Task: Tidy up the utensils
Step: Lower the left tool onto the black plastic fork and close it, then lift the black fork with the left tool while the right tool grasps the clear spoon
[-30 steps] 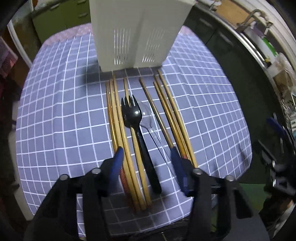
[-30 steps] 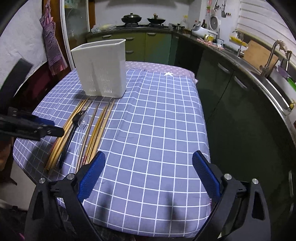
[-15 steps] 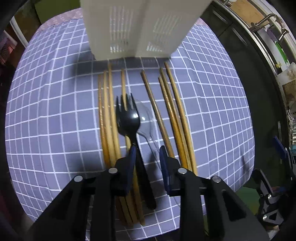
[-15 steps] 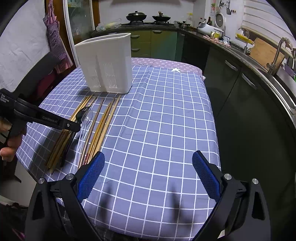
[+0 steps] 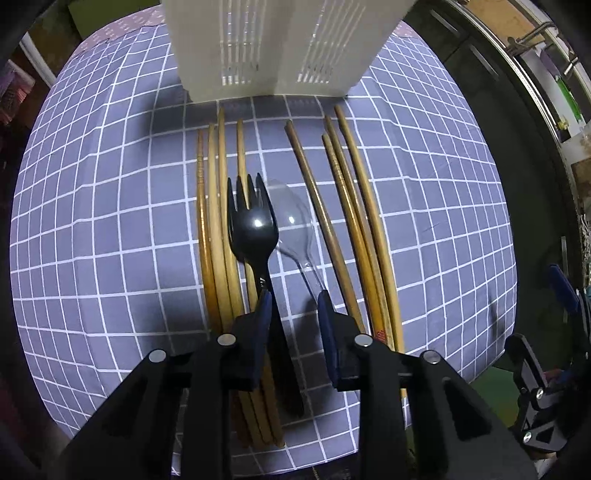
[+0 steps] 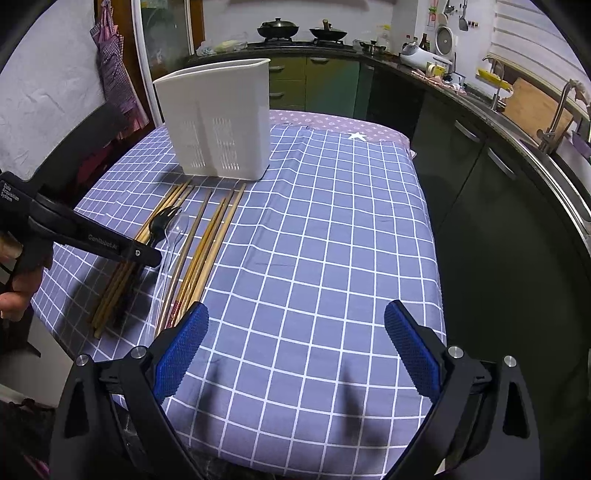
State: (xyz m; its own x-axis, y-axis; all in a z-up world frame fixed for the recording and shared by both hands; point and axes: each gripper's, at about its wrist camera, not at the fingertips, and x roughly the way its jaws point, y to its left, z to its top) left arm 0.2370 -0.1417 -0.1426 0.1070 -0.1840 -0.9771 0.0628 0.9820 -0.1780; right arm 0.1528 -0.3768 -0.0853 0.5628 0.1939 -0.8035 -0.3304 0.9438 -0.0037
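A black plastic fork (image 5: 251, 225) and a clear plastic spoon (image 5: 295, 229) lie side by side on the blue checked cloth, among several wooden chopsticks (image 5: 354, 221). A white slotted utensil holder (image 5: 266, 44) stands upright just beyond them. My left gripper (image 5: 291, 295) points steeply down over the handles. Its jaws are narrow, with the fork handle against the left pad and bare cloth showing up to the right pad, where the spoon handle ends. In the right wrist view, my right gripper (image 6: 295, 308) hangs wide open over bare cloth, right of the chopsticks (image 6: 207, 247).
The table's near edge (image 5: 314, 454) runs just below the handle ends. Dark kitchen cabinets and a counter (image 6: 480, 110) with a sink curve along the right. A stove with pans (image 6: 303, 31) stands at the back. A hand (image 6: 14, 291) holds the left gripper's grip.
My left gripper came down and forward over the fork handle, and its jaws narrowed from wide to a small gap. The utensils and my right gripper stayed where they were.
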